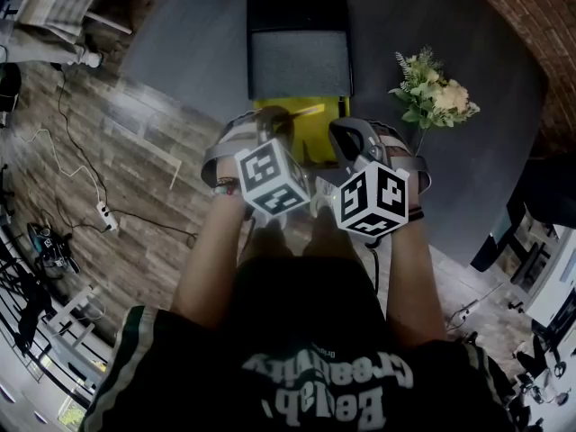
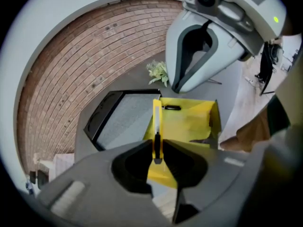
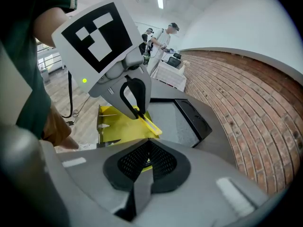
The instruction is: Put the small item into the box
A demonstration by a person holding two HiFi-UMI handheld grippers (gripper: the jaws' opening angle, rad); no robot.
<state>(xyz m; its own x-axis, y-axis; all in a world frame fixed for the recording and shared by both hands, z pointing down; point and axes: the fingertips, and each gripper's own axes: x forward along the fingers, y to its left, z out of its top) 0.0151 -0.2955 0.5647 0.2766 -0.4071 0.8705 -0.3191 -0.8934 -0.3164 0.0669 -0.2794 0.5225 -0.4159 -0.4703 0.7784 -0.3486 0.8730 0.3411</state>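
Observation:
A yellow open box (image 1: 310,106) sits near the front edge of the dark grey table (image 1: 180,52). My left gripper (image 1: 270,131) hangs over it, shut on a thin yellow item with a black slider (image 2: 156,126), like a utility knife, held edge-on and pointing away. In the right gripper view the same item (image 3: 150,125) sticks out of the left gripper (image 3: 137,110) above the box (image 3: 113,124). My right gripper (image 3: 147,142) is beside it over the box's near side, pads together, with nothing seen between them. A small black object (image 2: 171,108) lies by the box's far wall (image 2: 189,122).
A black tray with a grey foam pad (image 1: 299,61) stands just behind the box. A bunch of flowers (image 1: 432,93) is at the table's right. Wooden floor with cables (image 1: 99,210) lies to the left. People (image 3: 163,37) stand far off.

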